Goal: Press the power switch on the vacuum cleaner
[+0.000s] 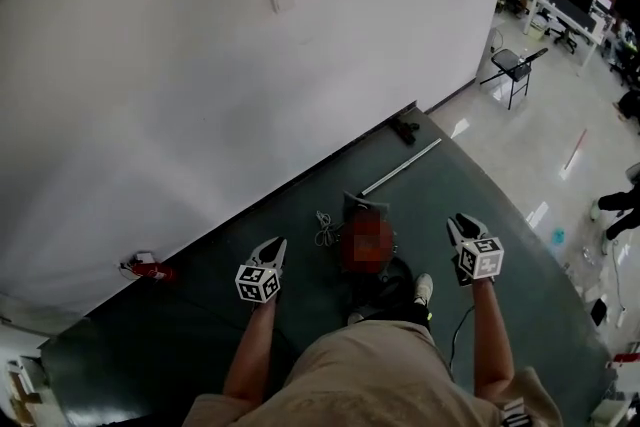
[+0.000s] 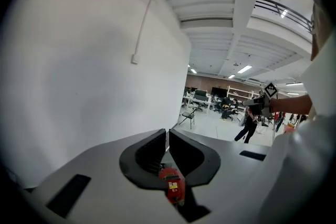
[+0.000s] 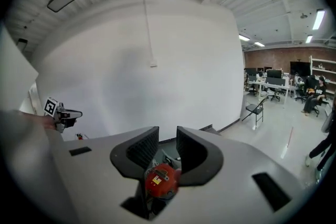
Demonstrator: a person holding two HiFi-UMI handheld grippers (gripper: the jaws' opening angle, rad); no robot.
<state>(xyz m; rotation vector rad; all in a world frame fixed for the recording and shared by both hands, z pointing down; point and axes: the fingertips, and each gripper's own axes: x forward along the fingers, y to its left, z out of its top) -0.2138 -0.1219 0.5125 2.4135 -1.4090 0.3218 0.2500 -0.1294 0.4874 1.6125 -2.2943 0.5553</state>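
The vacuum cleaner (image 1: 366, 213) stands on the dark green mat (image 1: 180, 335) in front of my feet, and a blurred patch covers most of its body. Its black hose (image 1: 398, 273) curls to the right and a cord (image 1: 324, 229) lies to its left. I cannot make out a power switch. My left gripper (image 1: 272, 245) hangs in the air left of the vacuum, jaws almost touching and nothing between them (image 2: 168, 132). My right gripper (image 1: 462, 223) hovers to the vacuum's right with a narrow empty gap between its jaws (image 3: 167, 131). Neither gripper touches the vacuum.
A metal tube (image 1: 401, 167) and a black floor nozzle (image 1: 404, 128) lie on the mat beyond the vacuum. A white wall (image 1: 200, 65) runs along the mat's far edge, with a small red object (image 1: 150, 268) at its foot. A folding chair (image 1: 515, 67) and desks (image 1: 560, 5) stand far right.
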